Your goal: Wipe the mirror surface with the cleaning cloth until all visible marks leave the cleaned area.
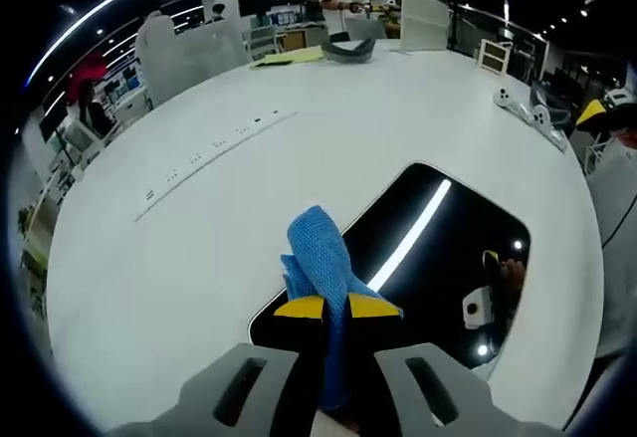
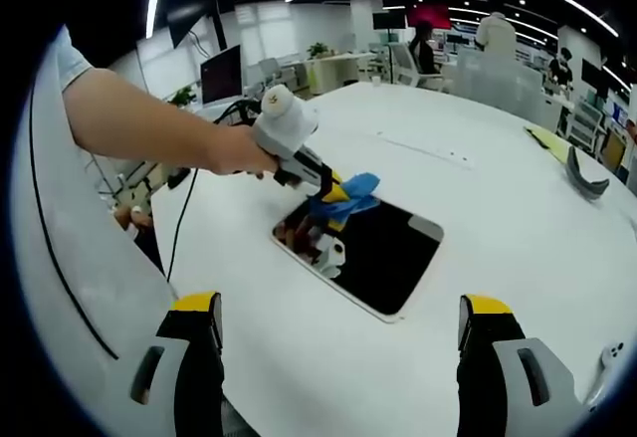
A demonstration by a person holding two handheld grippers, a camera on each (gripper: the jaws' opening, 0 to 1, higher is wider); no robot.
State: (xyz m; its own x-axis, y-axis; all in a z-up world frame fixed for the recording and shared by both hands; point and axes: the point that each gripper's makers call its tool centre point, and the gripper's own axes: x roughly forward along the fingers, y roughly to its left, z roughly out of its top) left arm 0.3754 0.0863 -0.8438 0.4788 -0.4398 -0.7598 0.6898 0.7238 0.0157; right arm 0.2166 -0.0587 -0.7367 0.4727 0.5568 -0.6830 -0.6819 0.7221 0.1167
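A dark rectangular mirror (image 1: 448, 258) (image 2: 383, 250) lies flat on the round white table (image 1: 199, 238) (image 2: 498, 218). My left gripper (image 1: 336, 308) is shut on a blue cleaning cloth (image 1: 318, 263), held over the mirror's near corner. In the right gripper view the same left gripper (image 2: 333, 194) comes in from the left in a person's hand, with the blue cloth (image 2: 350, 198) at the mirror's far left edge. My right gripper (image 2: 338, 318) hangs open above the table, short of the mirror, nothing between its yellow-tipped fingers (image 2: 196, 305). The glass reflects a ceiling light and the gripper.
A grey curved object (image 1: 348, 49) (image 2: 587, 180) and yellow sheets (image 1: 289, 57) lie at the table's far side. White controllers (image 1: 528, 109) rest near the right rim. A cable (image 2: 179, 228) runs off the table's left edge. People stand and sit beyond the table.
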